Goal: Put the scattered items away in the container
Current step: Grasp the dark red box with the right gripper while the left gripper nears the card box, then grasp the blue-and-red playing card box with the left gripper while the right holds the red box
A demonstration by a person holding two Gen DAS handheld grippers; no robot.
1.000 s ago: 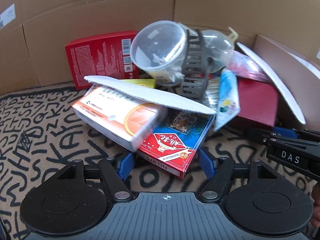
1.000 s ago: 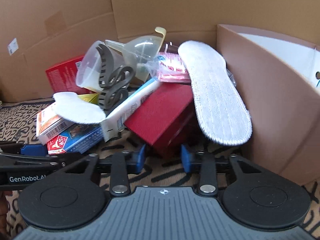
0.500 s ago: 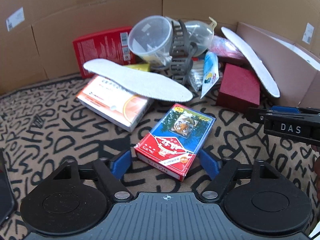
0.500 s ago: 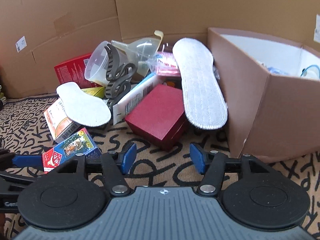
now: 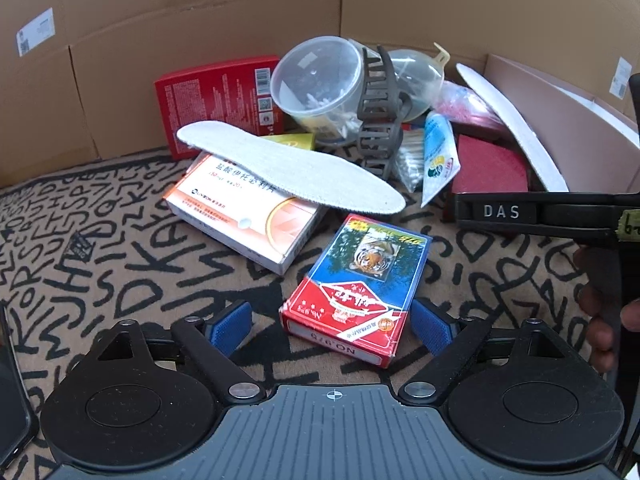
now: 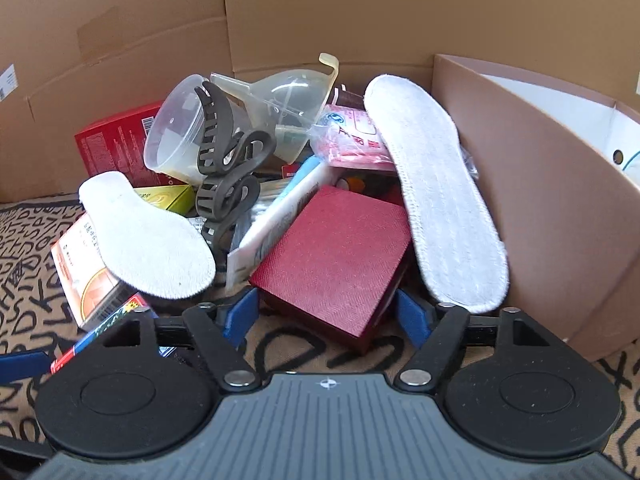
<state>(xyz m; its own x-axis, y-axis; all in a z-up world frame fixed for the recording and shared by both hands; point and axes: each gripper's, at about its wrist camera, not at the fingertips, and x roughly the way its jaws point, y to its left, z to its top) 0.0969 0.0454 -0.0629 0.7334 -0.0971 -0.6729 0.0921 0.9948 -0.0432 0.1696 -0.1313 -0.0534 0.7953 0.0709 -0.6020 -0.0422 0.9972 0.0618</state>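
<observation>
My left gripper [image 5: 330, 326] is open, its blue pads either side of the near end of a red and blue playing-card box [image 5: 358, 284] lying on the mat, not gripping it. My right gripper [image 6: 328, 316] is open around the near corner of a dark red box [image 6: 332, 264]. Behind lie two white insoles [image 5: 288, 170] [image 6: 436, 220], a white and orange medicine box [image 5: 244, 216], a grey hair claw [image 6: 224, 176], a clear tub [image 5: 316, 80], a funnel [image 6: 296, 100] and a tube [image 5: 438, 156]. The brown container [image 6: 552, 208] stands at the right.
Cardboard walls [image 6: 320, 12] close off the back and left. A red carton [image 5: 218, 98] leans on the back wall. The patterned mat [image 5: 80, 248] covers the floor. The right gripper's body [image 5: 548, 216] crosses the left wrist view at the right.
The left gripper drew back from the pile and the card box came with it, out from under the medicine box. The right gripper backed off, then moved in again around the red box.
</observation>
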